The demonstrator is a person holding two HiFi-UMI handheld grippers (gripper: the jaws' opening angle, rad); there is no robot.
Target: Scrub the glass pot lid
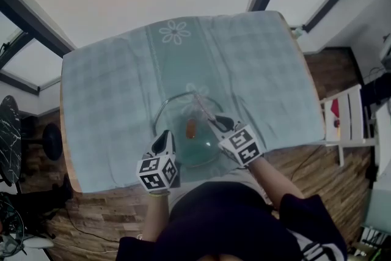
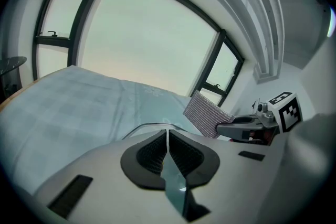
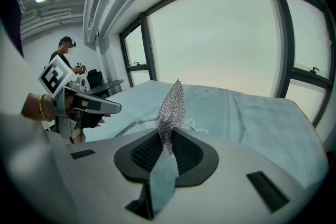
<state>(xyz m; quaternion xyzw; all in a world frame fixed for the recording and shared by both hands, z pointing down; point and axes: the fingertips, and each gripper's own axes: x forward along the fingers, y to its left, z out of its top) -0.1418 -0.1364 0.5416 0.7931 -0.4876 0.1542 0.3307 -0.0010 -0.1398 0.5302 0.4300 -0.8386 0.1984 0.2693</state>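
The glass pot lid [image 1: 188, 131] lay flat on the tablecloth [image 1: 110, 88] between both grippers, the left gripper [image 1: 164, 143] with jaws shut at its left rim, the right gripper [image 1: 219, 124] (clamped on a mesh scrubber [image 3: 171, 107]) above its right edge.

A rectangular table with a wooden edge [image 1: 67, 162] carries everything; a pale blue checked tablecloth with white flower embroidery [image 1: 110, 95] covers it, spreading out ahead of both grippers; on the cloth, between the left gripper [image 1: 165, 139] and the right gripper [image 1: 215, 123], sits a round glass pot lid with an orange knob [image 1: 183, 116], its rim at the left gripper's tips, close to the near table edge.
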